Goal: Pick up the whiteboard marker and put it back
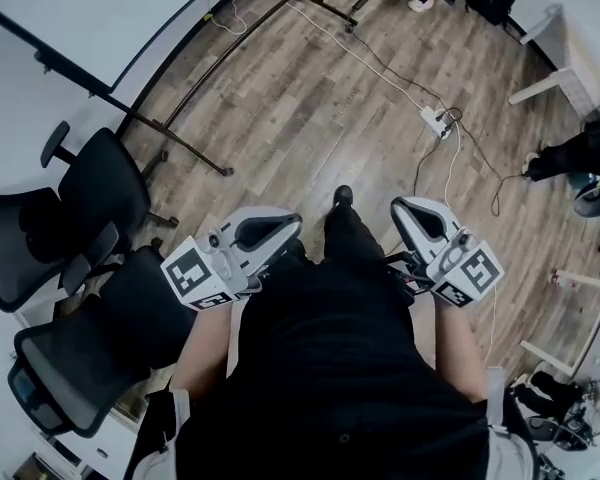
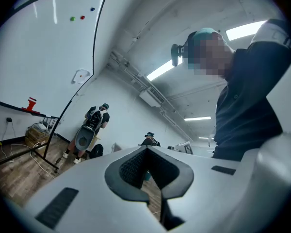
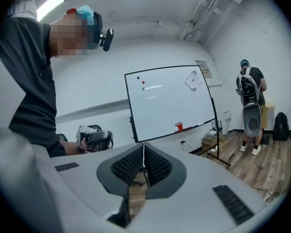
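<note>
No marker shows clearly. A small red object [image 3: 179, 126] sits on the tray of the whiteboard [image 3: 169, 101]; I cannot tell whether it is the marker. The same red object [image 2: 31, 104] appears on the whiteboard [image 2: 43, 47] in the left gripper view. In the head view the whiteboard [image 1: 80, 18] stands far left. My left gripper [image 1: 285, 226] and right gripper [image 1: 405, 208] are held at waist height, far from the board. The left gripper [image 2: 146, 152] is shut with nothing between its pads. The right gripper [image 3: 143, 149] is shut too, also on nothing.
Two black office chairs [image 1: 90, 193] [image 1: 100, 348] stand at my left. The board's black stand legs [image 1: 180, 138] cross the wooden floor. A power strip with cables [image 1: 437, 120] lies ahead. A person with a backpack [image 3: 250, 101] stands at the far wall; another [image 2: 149, 140] is farther off.
</note>
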A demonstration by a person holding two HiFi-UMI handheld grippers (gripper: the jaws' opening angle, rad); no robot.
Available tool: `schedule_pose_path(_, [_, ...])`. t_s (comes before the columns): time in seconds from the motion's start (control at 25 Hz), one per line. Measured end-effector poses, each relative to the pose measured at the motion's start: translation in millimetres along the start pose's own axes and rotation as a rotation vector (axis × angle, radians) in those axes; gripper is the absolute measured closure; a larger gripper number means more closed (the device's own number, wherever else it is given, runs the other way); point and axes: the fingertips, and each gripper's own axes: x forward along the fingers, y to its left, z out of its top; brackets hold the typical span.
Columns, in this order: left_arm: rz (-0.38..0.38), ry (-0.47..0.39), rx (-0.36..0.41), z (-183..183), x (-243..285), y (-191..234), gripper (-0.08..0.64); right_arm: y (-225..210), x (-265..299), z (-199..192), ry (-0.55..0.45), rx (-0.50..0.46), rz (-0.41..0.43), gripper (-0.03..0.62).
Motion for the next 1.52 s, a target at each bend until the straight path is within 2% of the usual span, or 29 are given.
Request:
schedule_pose_path(0.12, [-0.015, 0.014, -0.015, -1.7, 9.4, 12.9, 0.548, -21.1, 8.8, 2.4, -0.002, 0.008, -0.024, 0.572])
schedule_pose_path(0.28, [0.029, 0.051, -0.029, -6.8, 23.0, 39.4, 0.548, -46.9, 25.7, 3.6, -0.003, 0.017, 0.007, 0.572])
schedule_pose_path(0.44, [0.035, 0.117, -0.023, -8.5, 46.6, 66.3, 0.548, -83.5, 45.3, 3.6, -0.004, 0.049, 0.023, 0.572])
schedule_pose_path(0.72, [0.034, 0.145, -0.029, 20.0, 128.2, 129.9, 0.548, -175.2, 79.6, 41.8, -0.05, 0.064, 0.075, 0.572])
schedule_pose_path(0.84, [0.02, 0.166, -0.007, 35.3, 166.4, 147.1, 0.548, -209.2, 86.6, 59.5, -0.063, 0.055, 0.127, 0.572])
schedule_pose_path(1.04, [0.088, 0.154, 0.047, 64.6, 214.4, 184.6, 0.548, -262.8, 98.0, 82.2, -0.056, 0.014, 0.223, 0.572])
schedule_pose_path(1.2, [0.178, 0.141, 0.06, 77.9, 214.1, 218.4, 0.548, -296.9, 121.7, 89.8, -0.052, 0.009, 0.28, 0.572])
schedule_pose_path(1.32, [0.234, 0.138, 0.037, 76.6, 210.6, 238.9, 0.548, -314.2, 136.8, 90.6, -0.06, 0.021, 0.297, 0.572])
schedule_pose_path(1.52, [0.226, 0.121, 0.016, 86.9, 211.6, 282.0, 0.548, -333.4, 181.9, 95.5, -0.052, 0.033, 0.295, 0.572])
